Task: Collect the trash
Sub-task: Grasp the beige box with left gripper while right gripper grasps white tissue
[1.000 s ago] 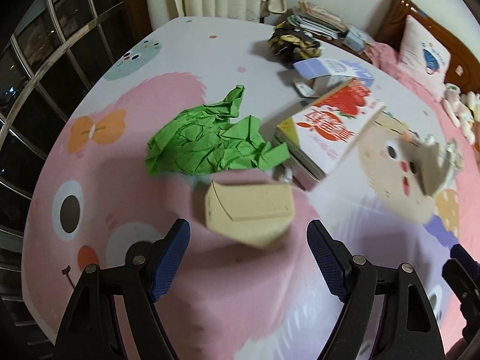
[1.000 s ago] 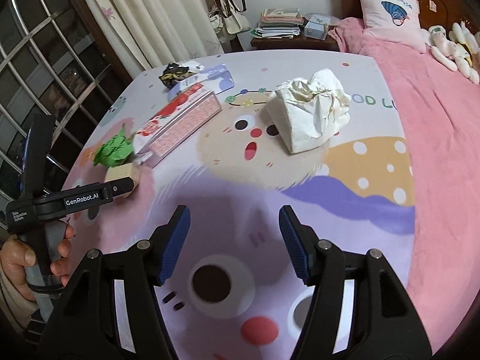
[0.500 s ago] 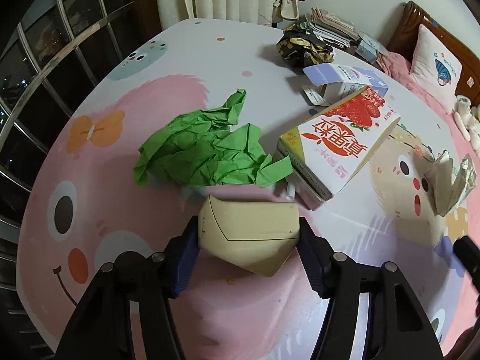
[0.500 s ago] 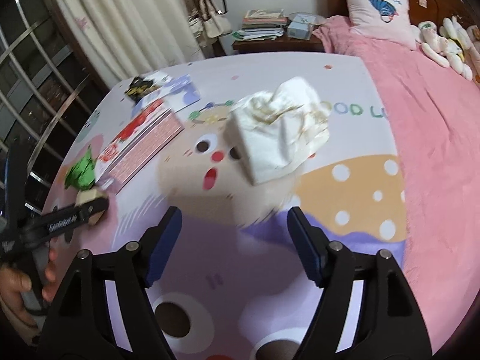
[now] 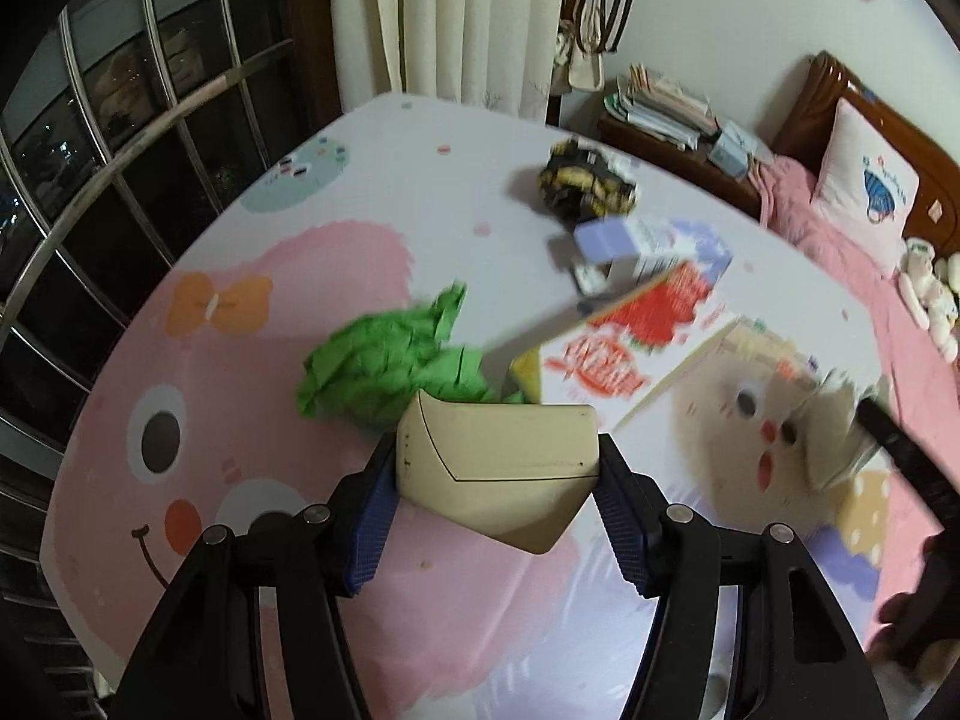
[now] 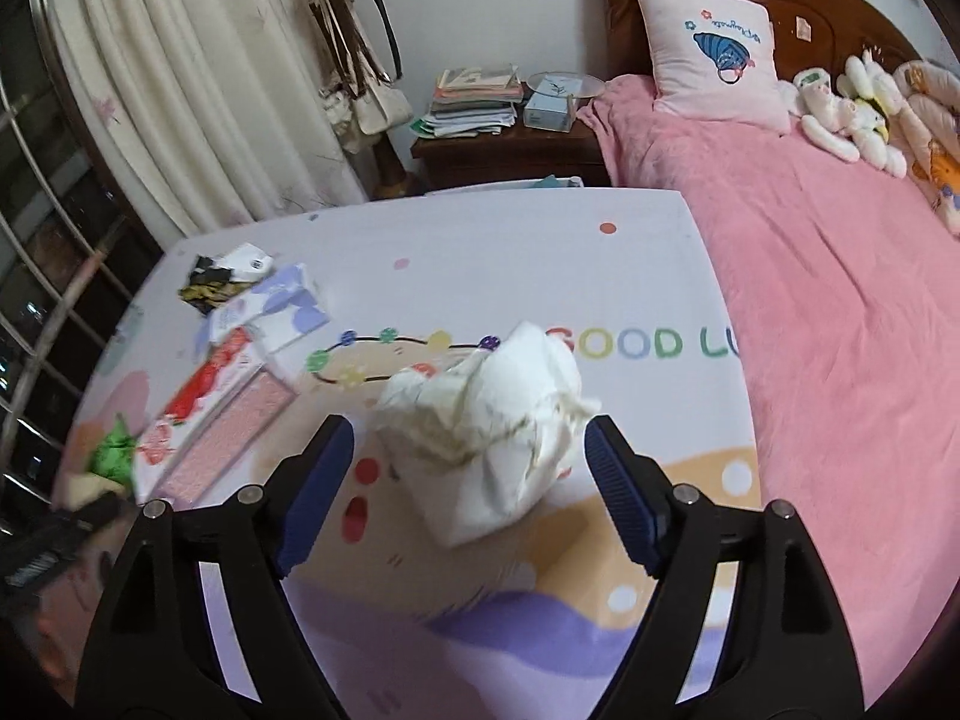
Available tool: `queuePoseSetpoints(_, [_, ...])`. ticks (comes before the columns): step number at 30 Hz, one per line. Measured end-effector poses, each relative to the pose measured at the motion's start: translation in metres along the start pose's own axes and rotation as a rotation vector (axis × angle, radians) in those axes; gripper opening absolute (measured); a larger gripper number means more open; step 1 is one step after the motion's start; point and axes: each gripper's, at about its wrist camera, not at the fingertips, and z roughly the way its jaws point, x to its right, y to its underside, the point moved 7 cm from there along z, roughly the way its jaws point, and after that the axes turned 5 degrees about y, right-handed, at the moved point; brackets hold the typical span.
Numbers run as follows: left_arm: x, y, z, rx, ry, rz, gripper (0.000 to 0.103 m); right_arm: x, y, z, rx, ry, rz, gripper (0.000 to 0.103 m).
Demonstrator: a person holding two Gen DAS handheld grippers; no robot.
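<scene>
Beige carton (image 5: 498, 468) clamped in left tool (image 5: 497, 498), sheet (image 5: 360, 264) edge distant

You have a smooth, matt beige cardboard box (image 5: 498, 468) against ribbed blue rubbery pads (image 5: 369, 525). Behind it lies creased green paper (image 5: 384, 360) and a glossy printed red-and-white carton (image 5: 624, 354). The wrinkled white paper wad (image 6: 492, 426) sits on the bed's smooth printed cloth sheet (image 6: 540, 258), beside a fuzzy pink blanket (image 6: 840, 300).
</scene>
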Motion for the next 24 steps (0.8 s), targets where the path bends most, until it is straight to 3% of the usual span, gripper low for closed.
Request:
queuePoseSetpoints(7, [0.014,-0.021,-0.005,0.018,0.013,0.007,0.062,0.002,0.001,0.034,-0.053,0.103,-0.042,0.077])
queuePoseSetpoints(10, [0.018,-0.022,-0.005,0.014,0.019,0.012,0.062,0.006,0.001,0.04,-0.056,0.064,-0.012,0.076])
queuePoseSetpoints(11, [0.019,-0.022,-0.005,0.013,0.02,0.017,0.062,0.007,0.001,0.039,-0.055,0.058,-0.016,0.065])
queuePoseSetpoints(14, [0.022,-0.019,-0.006,0.013,0.022,0.036,0.062,0.005,0.002,0.037,-0.049,0.028,-0.032,0.049])
queuePoseSetpoints(19, [0.025,-0.013,-0.014,0.012,0.034,0.061,0.062,0.008,0.009,0.025,-0.058,0.026,-0.023,0.04])
queuePoseSetpoints(24, [0.022,-0.002,-0.027,0.003,0.056,0.085,0.062,-0.002,0.025,-0.008,-0.048,-0.022,-0.042,0.039])
